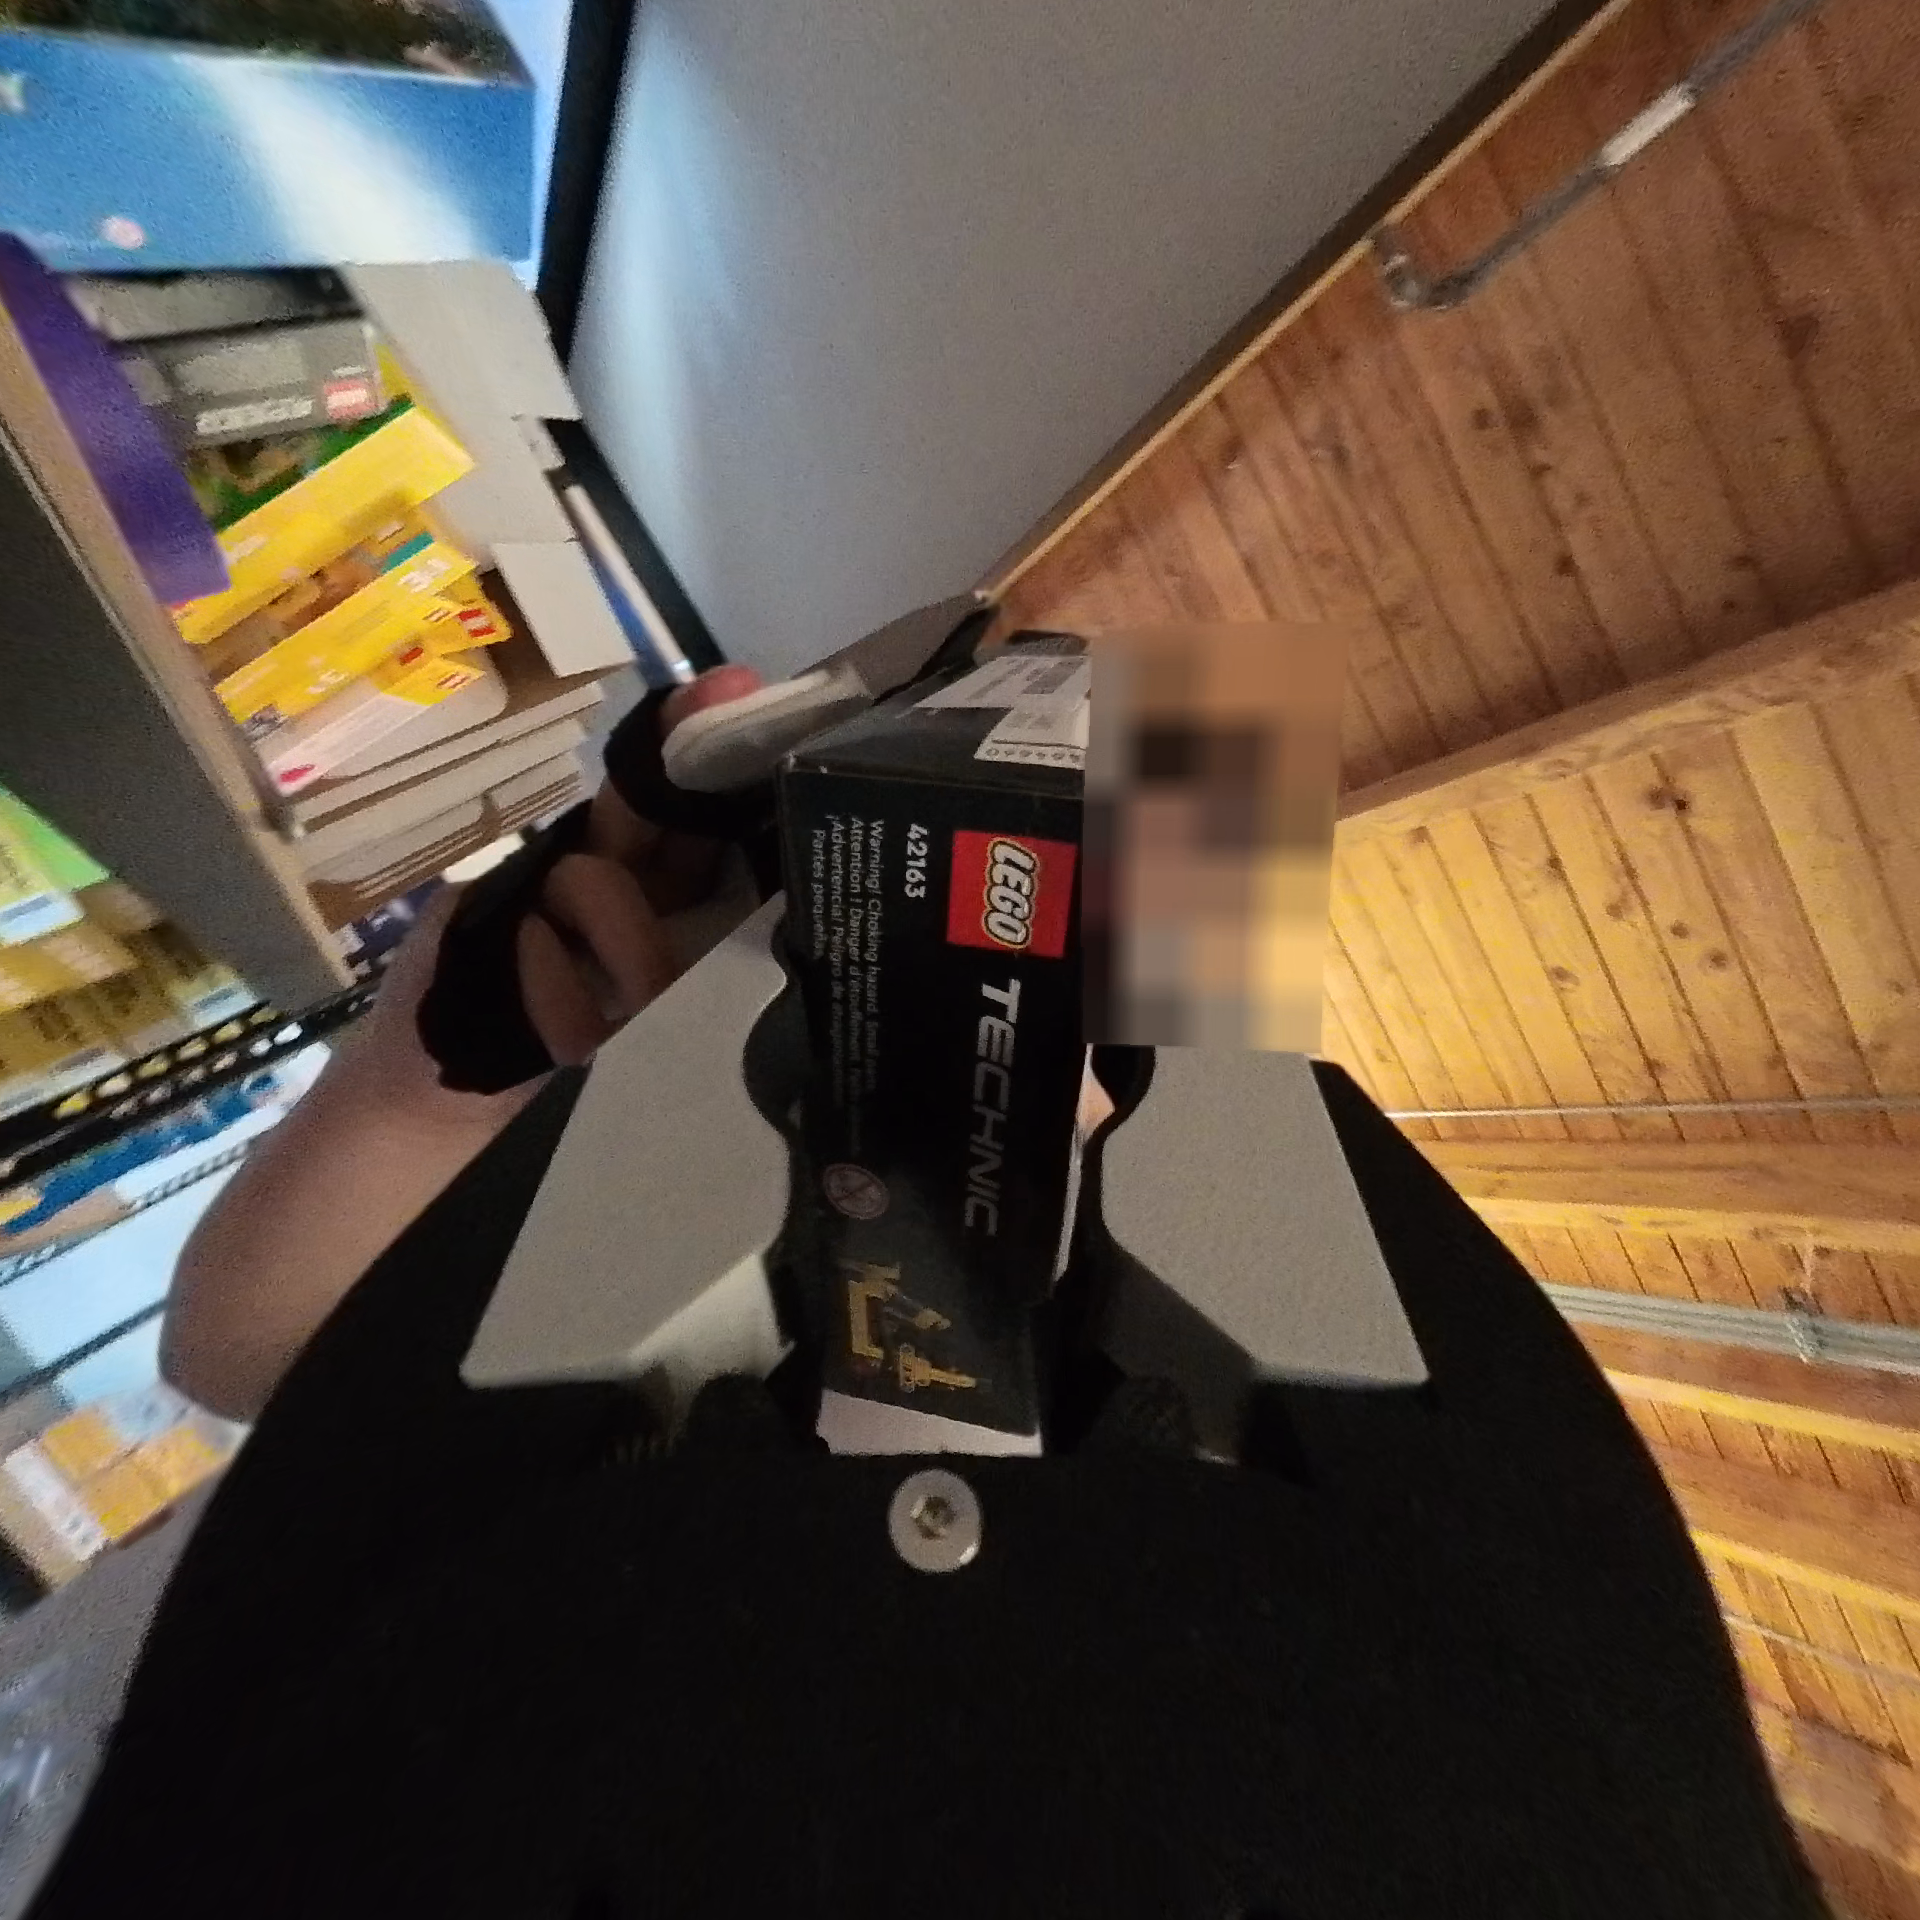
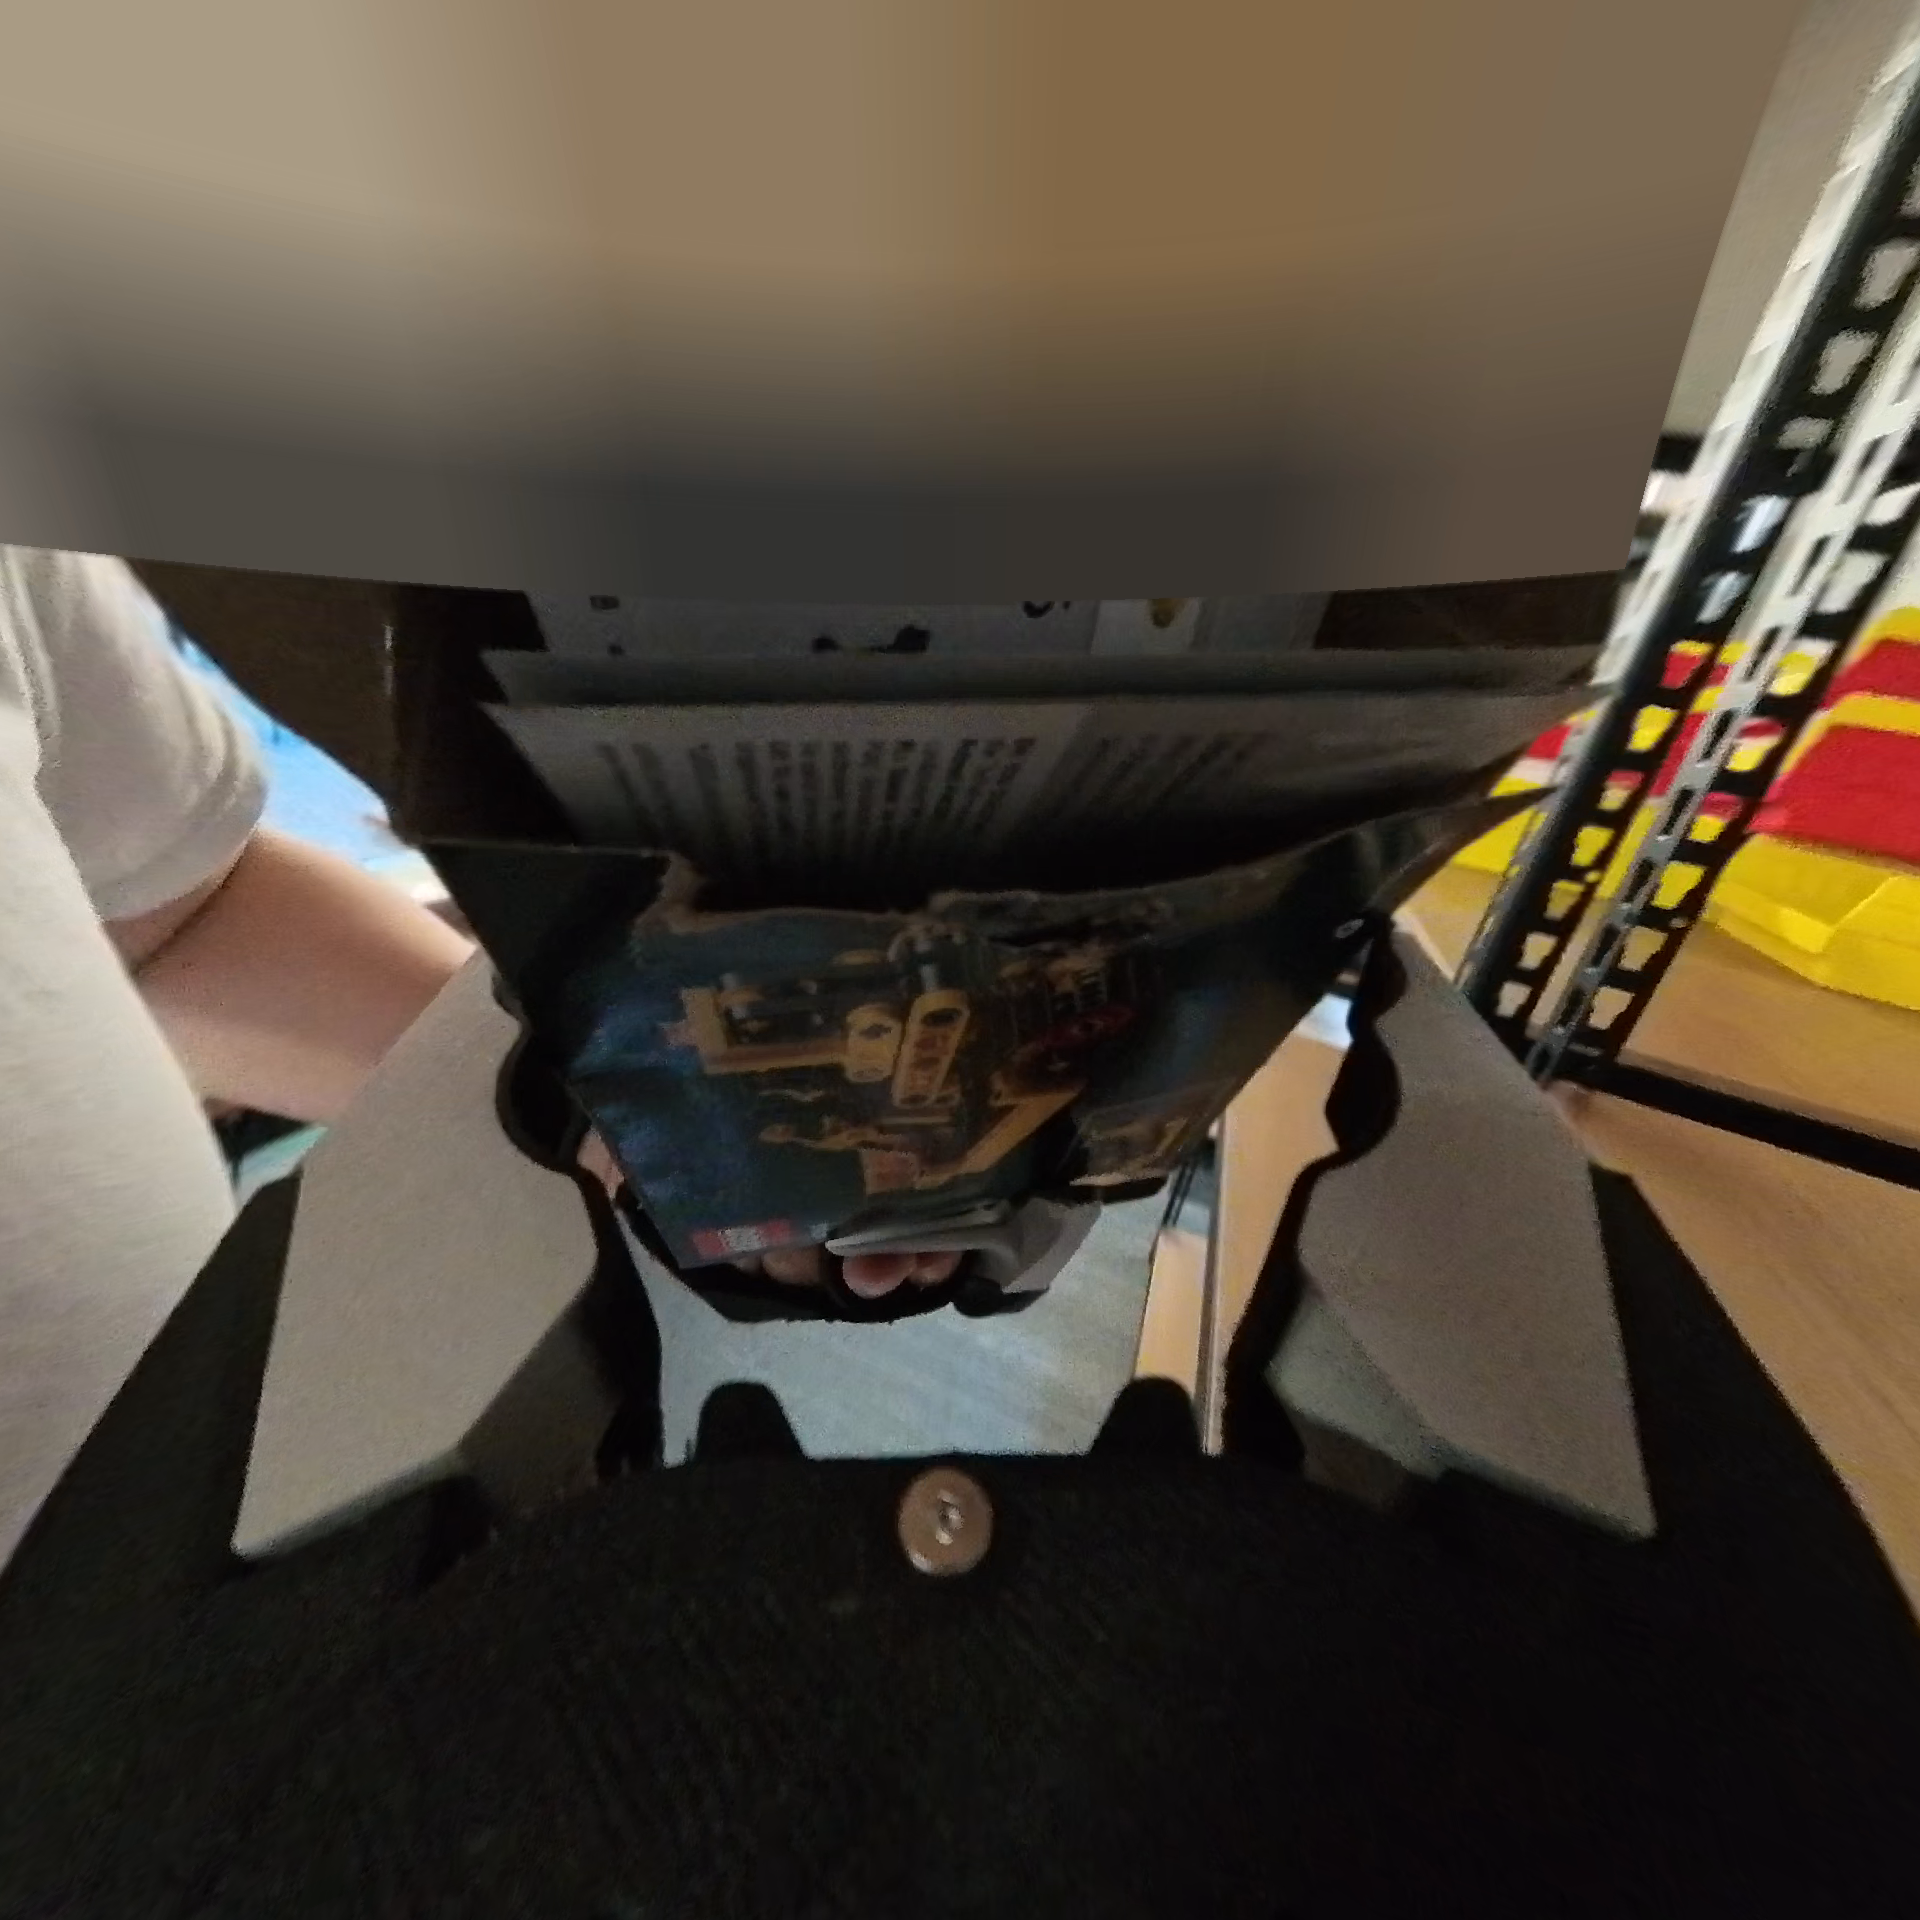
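A: Left gripper [image 1: 940, 1029]?
B: Clamped on box [image 1: 997, 1091], one finger on each broad face. Narrow printed end toward camera. Seated deep, close to the palm. No slip or skew noted.

A: Right gripper [image 2: 935, 977]?
B: Spread wide, grasping nothing. Box face straight ahead, in line with the gap. Contact not confirmed from either view.

A: Box position?
B: Up in the air, near the rack [image 2: 1714, 623]. Wooden ceiling [image 1: 1558, 727] behind it. Gloved hand [image 1: 540, 935] beside its far corner.

A: Surroundings?
B: Stacked yellow boxes [image 1: 343, 540] on shelving, left view. Yellow and red ones [image 2: 1818, 831] behind the rack, right view.

A: Grip quality?
B: Judged sound: deep, centred, square. Advised: even, moderate squeeze, since cardboard dents. Square to the faces, no twisting.
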{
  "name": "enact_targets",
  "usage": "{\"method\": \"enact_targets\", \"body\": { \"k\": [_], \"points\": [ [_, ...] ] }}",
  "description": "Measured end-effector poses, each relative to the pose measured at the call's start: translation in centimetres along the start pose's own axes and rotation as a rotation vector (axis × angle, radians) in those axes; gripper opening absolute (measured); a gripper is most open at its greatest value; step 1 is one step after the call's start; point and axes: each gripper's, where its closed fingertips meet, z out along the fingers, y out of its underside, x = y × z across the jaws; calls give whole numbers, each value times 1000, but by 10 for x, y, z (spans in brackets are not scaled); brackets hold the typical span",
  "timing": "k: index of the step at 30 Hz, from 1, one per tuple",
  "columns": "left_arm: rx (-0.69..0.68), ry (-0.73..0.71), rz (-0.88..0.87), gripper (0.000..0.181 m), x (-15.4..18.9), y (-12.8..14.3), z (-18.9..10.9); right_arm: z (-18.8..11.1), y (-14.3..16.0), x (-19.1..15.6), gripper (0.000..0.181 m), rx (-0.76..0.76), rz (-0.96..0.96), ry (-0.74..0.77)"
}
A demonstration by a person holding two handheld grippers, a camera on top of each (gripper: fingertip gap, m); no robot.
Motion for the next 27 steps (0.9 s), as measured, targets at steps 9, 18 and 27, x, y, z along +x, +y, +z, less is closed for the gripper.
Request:
{"method": "enact_targets", "body": {
  "k": [9, 18, 27],
  "points": [
    [-191, -160, -93, 50, 30, -21, 84, -13, -86, 36, 144, 227, -68, 245],
    [-223, -77, -155, 50, 8, -35, 119, -38, -96, 59, 144, 212, -108, 347],
    [-89, 121, -116, 49, 2, -63, 108, -52, -85, 68, 118, 85, -4, 245]
  ]
}}
